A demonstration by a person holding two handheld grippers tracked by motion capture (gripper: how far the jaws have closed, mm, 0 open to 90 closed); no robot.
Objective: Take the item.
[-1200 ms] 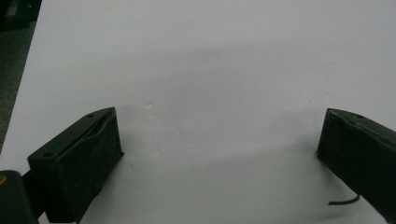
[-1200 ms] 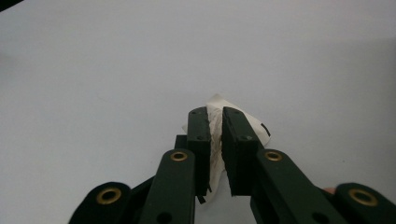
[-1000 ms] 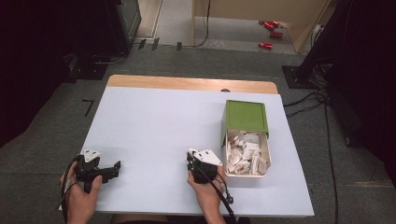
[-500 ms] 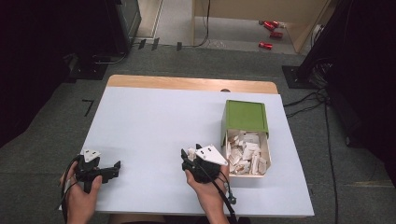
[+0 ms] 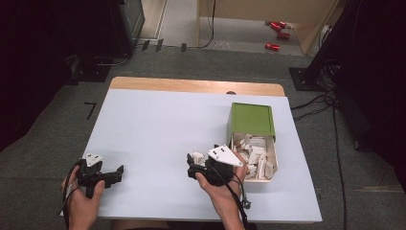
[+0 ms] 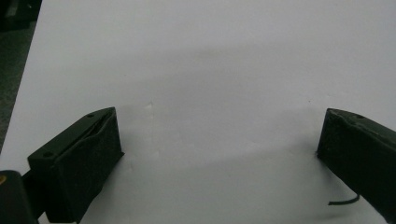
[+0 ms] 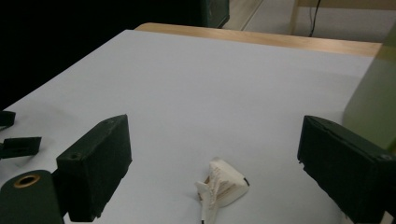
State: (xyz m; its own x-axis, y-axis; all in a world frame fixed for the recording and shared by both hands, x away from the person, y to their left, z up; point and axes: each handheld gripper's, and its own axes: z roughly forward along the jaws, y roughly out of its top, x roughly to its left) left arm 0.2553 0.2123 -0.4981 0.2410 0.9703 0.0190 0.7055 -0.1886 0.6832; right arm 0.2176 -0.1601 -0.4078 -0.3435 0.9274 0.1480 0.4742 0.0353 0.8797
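right gripper (image 7: 215, 154): jaws just opened wide, white packet (image 7: 220, 185) lying loose on the table (image 7: 210, 84) between them. left gripper (image 6: 219, 149): jaws wide, nothing between.

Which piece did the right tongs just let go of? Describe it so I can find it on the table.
Start at the green box with its open tray of white pieces on the right of the pale table. Just left of that tray, between the open right tongs, lies one small crumpled white packet. It alone sits loose on the tabletop, outside the tray.
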